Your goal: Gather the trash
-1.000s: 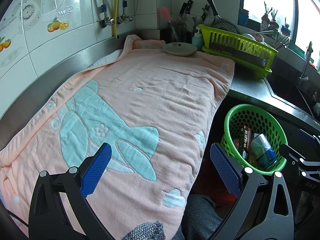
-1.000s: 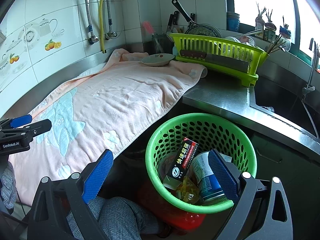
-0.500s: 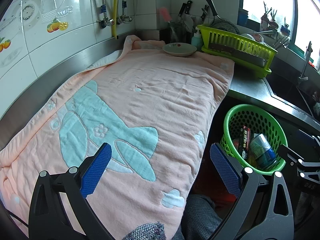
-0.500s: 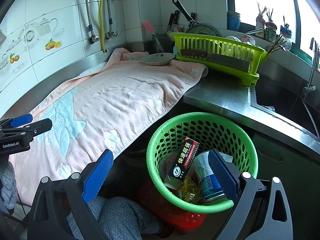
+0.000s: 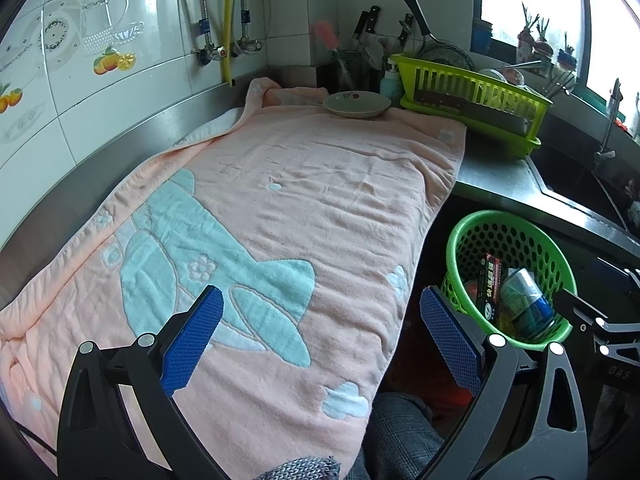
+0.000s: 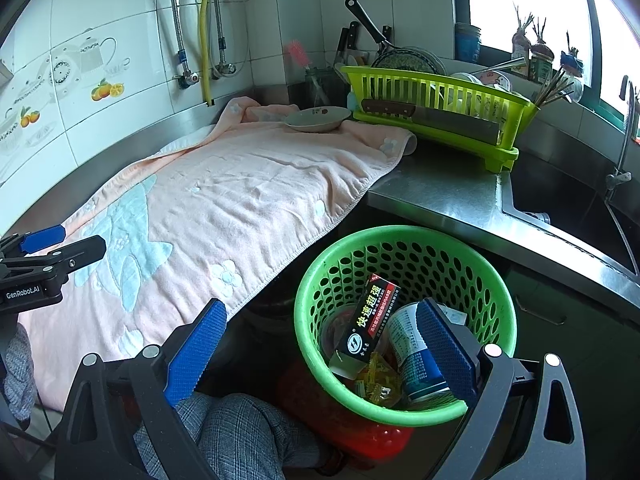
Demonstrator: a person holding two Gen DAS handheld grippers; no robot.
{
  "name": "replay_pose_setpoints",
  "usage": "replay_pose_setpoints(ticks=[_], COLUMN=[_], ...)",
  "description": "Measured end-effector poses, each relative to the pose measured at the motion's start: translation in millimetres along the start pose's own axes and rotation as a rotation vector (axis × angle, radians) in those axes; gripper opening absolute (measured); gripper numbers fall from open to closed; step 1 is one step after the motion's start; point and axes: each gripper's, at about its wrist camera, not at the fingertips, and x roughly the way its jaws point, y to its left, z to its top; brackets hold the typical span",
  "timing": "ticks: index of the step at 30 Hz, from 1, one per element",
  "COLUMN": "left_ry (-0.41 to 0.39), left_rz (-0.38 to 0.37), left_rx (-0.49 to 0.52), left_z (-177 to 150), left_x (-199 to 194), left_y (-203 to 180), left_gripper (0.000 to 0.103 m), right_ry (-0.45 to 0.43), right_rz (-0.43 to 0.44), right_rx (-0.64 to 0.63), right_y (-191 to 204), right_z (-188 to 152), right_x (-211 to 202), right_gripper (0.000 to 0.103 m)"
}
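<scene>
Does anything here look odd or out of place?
Mainly the pink towel: it is spread over the counter like a tablecloth, one edge overhanging, with a dish on its far end. Nothing looks spilled or broken.

"GenRobot.AI" stands on the left tongs [image 6: 52, 252]; "快速超强" runs down the black box [image 6: 366, 326].

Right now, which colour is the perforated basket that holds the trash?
Bright green. The basket shows best in the right wrist view.

Pink towel [image 5: 304, 200] over counter, plate [image 5: 357, 105] at far end, dish rack [image 5: 468, 94] w/ cleaver beside sink [image 6: 568, 204]
</scene>
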Motion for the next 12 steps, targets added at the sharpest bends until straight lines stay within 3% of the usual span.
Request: replay_pose_setpoints(ticks=[12], left_ry=[0.015], left_rz=[0.017], left_rx=[-0.021], left_z=[-2.0], left_x=[0.4], left_y=[7.4], left_gripper=[0.097], right_ry=[-0.003], right_rz=[0.011], right_rx=[-0.002], right_y=[1.5], right_z=[1.0], right_x=[-0.5], right_gripper=[0.093])
